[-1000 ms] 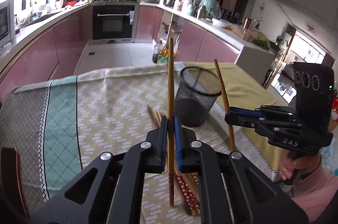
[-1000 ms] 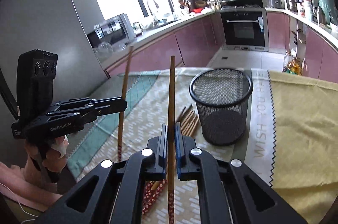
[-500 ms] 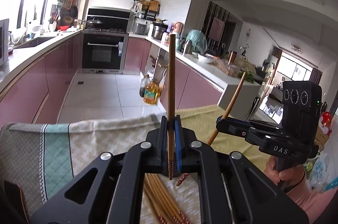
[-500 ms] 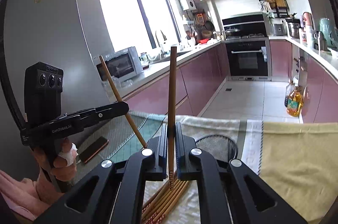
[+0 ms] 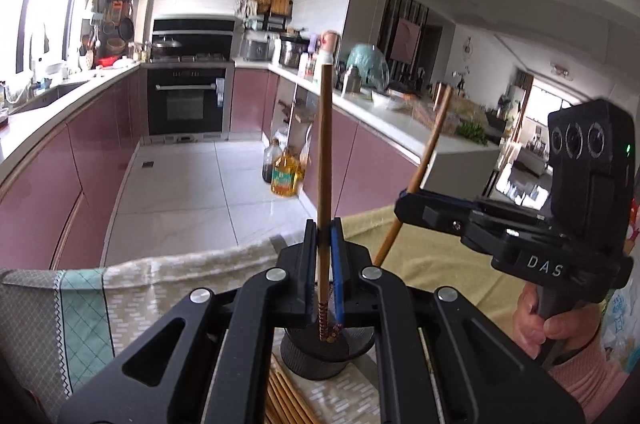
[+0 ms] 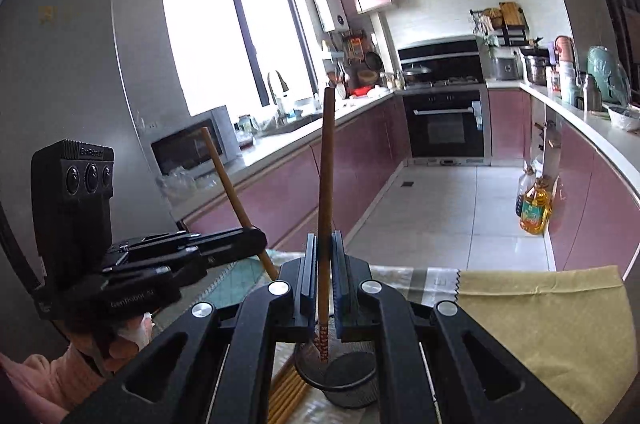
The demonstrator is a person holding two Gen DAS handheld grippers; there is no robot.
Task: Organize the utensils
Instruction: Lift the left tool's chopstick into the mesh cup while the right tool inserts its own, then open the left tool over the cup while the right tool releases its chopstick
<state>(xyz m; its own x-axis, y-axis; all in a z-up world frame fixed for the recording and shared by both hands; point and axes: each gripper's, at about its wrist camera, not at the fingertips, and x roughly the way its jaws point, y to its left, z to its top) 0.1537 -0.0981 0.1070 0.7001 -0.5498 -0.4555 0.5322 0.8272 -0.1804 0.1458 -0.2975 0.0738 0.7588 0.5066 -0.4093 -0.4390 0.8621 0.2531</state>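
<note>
Rising together above the table, both grippers are now carrying one chopstick apiece over the black mesh holder (image 5: 320,352), where a second ago they were standing lower and nearer the cloth beside it. The left gripper (image 5: 323,256) is clamping its chopstick (image 5: 325,151) close to the patterned lower end, with the stick standing nearly upright and that end hanging directly above the holder's open mouth. The right gripper (image 6: 323,264) is clenching its own chopstick (image 6: 326,183) in the same manner, the decorated tip appearing just over the holder's rim in the right wrist view. In the left wrist view the right-hand stick is leaning noticeably rather than standing straight, and in the right wrist view the left-hand stick shows a like slant. The holder is now appearing low in both views, partly hidden behind the gripper bodies, whereas it was earlier showing ahead in full. A bundle of loose chopsticks (image 5: 286,398) is lying on the patterned tablecloth (image 5: 132,304) just beside the holder. Judging from this, the lift is complete and the lowering of both sticks into the holder is the step pending; the two tips are converging on one mouth, so a clash between sticks is the risk to be watched.
</note>
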